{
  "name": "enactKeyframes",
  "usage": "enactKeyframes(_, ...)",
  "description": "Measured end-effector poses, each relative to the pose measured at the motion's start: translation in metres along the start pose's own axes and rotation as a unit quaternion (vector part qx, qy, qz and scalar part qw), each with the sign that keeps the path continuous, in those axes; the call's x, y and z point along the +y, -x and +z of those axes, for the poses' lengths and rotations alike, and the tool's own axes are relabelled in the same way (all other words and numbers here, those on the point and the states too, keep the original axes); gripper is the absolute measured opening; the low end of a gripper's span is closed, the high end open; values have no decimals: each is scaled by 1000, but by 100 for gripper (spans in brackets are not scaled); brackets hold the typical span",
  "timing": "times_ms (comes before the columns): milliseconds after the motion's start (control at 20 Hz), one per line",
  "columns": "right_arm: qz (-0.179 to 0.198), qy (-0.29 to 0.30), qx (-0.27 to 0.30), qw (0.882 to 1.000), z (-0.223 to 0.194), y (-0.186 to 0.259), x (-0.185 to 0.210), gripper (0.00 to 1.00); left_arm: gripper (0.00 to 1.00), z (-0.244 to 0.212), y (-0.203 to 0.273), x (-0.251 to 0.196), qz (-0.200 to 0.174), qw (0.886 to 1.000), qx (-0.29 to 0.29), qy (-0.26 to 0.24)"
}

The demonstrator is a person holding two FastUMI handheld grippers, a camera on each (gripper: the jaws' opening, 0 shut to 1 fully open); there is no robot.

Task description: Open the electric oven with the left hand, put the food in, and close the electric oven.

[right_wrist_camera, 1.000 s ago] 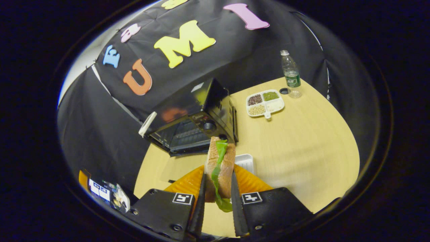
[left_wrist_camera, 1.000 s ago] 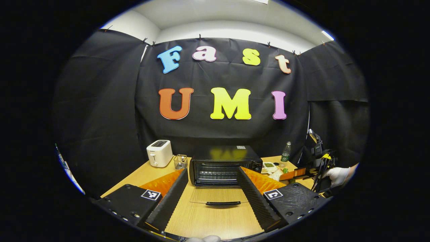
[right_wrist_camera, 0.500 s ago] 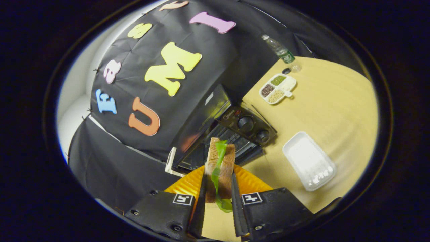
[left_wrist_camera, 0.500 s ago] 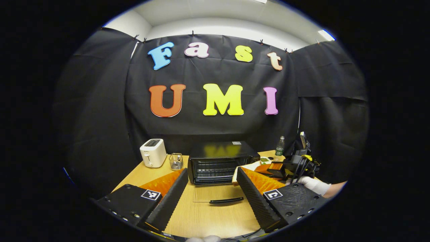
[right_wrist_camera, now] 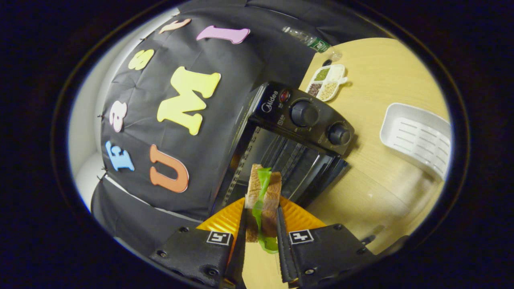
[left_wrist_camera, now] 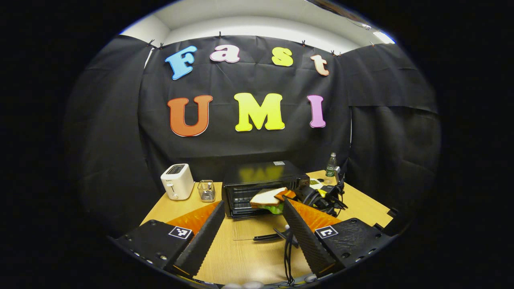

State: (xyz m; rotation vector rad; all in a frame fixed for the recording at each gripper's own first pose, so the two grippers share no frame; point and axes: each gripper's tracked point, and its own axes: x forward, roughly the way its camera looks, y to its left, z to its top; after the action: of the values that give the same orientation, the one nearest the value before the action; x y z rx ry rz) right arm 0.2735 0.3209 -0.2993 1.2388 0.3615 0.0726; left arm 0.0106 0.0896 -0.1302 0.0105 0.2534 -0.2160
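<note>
Pinching one sandwich (right_wrist_camera: 263,200), the right hand-held gripper (right_wrist_camera: 260,245) faces one oven (right_wrist_camera: 289,144); the left hand-held gripper (left_wrist_camera: 251,237) gapes.

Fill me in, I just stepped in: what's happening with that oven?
A person works two handheld grippers. The right gripper has its fingers shut on a sandwich and holds it at the mouth of the electric oven, whose door lies open on the table. The left gripper hangs open in front, holding nothing.
</note>
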Motion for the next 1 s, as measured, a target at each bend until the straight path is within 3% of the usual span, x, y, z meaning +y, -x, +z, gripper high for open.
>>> enactKeyframes(100, -2, -13, -15, 1000, -3, -18, 1, 39, 95, -2, -1, 2, 0, 1000, 5, 1)
enactKeyframes(200, -8, -21, -23, 999, -5, -35, 0, 34, 95, -4, -1, 3, -1, 1000, 8, 0)
enactKeyframes(250, -12, -18, -23, 1000, -8, -43, -1, 39, 96, -4, 0, 4, 0, 1000, 7, -2)
enactKeyframes(350, -24, -7, -29, 999, -7, -55, -8, 34, 95, -5, -1, 7, 3, 1000, 9, -2)
enactKeyframes(450, -43, 1, -33, 999, -4, -62, -19, 39, 96, -6, 1, 10, 7, 1000, 8, 4)
enactKeyframes(600, -44, 3, -37, 998, -3, -68, -19, 34, 96, -11, 1, 13, 14, 1000, 14, 8)
enactKeyframes(650, -47, 13, -38, 998, -5, -71, -20, 39, 96, -12, 2, 13, 15, 1000, 15, 8)
enactKeyframes(700, -51, 23, -35, 998, -8, -74, -22, 34, 96, -12, 3, 12, 16, 1000, 16, 7)
enactKeyframes(800, -64, 44, -33, 996, -9, -74, -25, 36, 95, -10, 4, 11, 16, 1000, 14, 6)
enactKeyframes(900, -83, 90, -25, 992, -8, -73, -31, 43, 95, -9, 4, 9, 15, 1000, 11, 4)
enactKeyframes(950, -93, 117, -24, 989, -5, -71, -33, 55, 96, -7, 2, 9, 14, 1000, 9, 4)
enactKeyframes(1000, -100, 139, -24, 985, -3, -71, -35, 50, 95, -7, 2, 8, 14, 1000, 9, 5)
